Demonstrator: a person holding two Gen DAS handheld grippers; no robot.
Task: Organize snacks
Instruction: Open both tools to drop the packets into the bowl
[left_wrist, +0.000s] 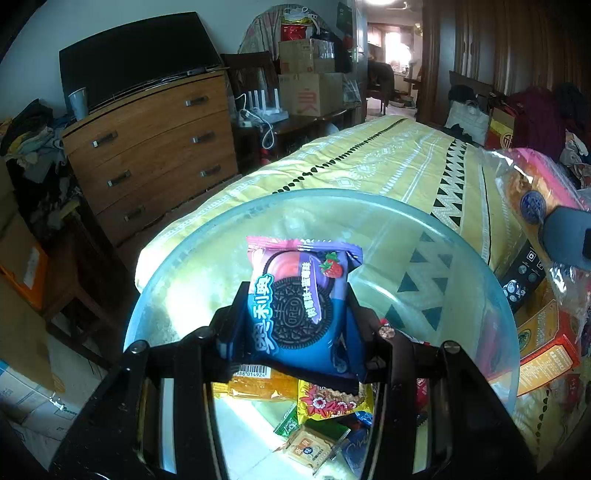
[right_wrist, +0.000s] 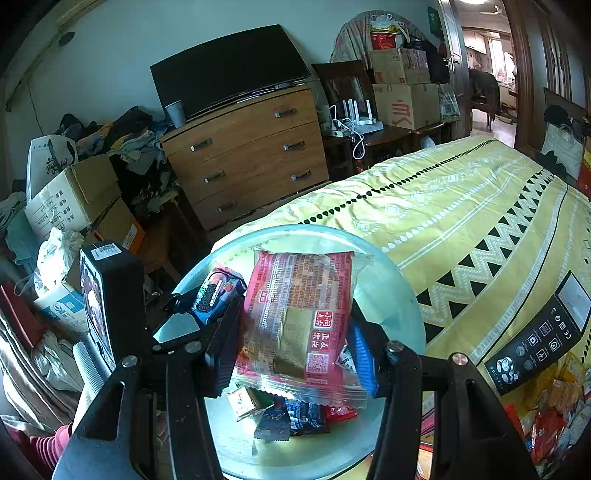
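My left gripper (left_wrist: 297, 321) is shut on a blue and pink Oreo packet (left_wrist: 301, 295) and holds it above the clear glass bowl (left_wrist: 461, 243). Inside the bowl lie several small wrapped snacks (left_wrist: 325, 406). The red and clear pastry packet (right_wrist: 299, 325) is clamped upright between the jaws of my right gripper (right_wrist: 295, 343), over the same bowl (right_wrist: 391, 280). Small dark and red wrappers (right_wrist: 295, 421) rest on the bowl's floor. From the right wrist view the left gripper (right_wrist: 212, 299) with its Oreo packet shows at the bowl's left rim.
The bowl stands on a bed with a yellow patterned cover (left_wrist: 388, 155). Snack boxes (left_wrist: 543, 343) and a black box (right_wrist: 535, 339) lie to the right of the bowl. A wooden dresser (right_wrist: 243, 155) with a television, cartons and piled clothes fill the far side.
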